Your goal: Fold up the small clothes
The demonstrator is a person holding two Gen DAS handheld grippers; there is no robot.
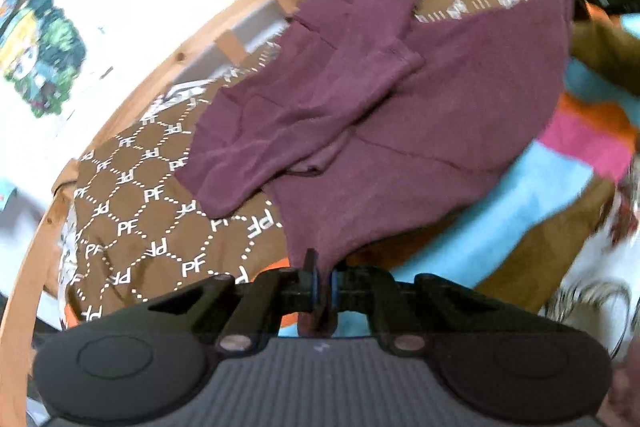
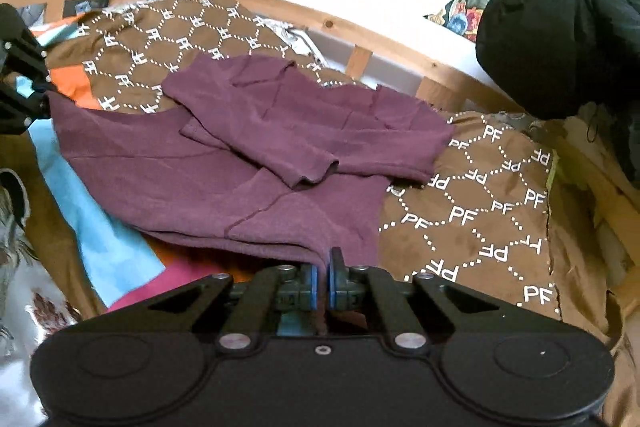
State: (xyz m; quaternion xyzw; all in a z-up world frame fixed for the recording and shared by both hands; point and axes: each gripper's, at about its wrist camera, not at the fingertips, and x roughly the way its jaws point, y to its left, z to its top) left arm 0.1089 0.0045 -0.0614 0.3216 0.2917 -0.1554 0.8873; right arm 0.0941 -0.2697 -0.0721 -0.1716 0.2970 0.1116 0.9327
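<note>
Folding step: lift both hem corners of the maroon knit shirt (image 2: 224, 163) evenly toward upper frame.
Left gripper (image 1: 322, 281): jaws pinch hem.
Right gripper (image 2: 323, 277): jaws pinch hem.

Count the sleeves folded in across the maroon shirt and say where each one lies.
2. One maroon sleeve lies across the maroon knit shirt; the other sleeve reaches toward the brown PF-patterned cloth. Both grippers pinch the hem.

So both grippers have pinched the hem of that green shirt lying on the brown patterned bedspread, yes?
Not quite: the shirt is maroon, not green, as the right wrist view shows plainly. The rest holds. The left gripper and the right gripper each have their jaws closed on its near edge, and it lies on the brown patterned bedspread.
</note>
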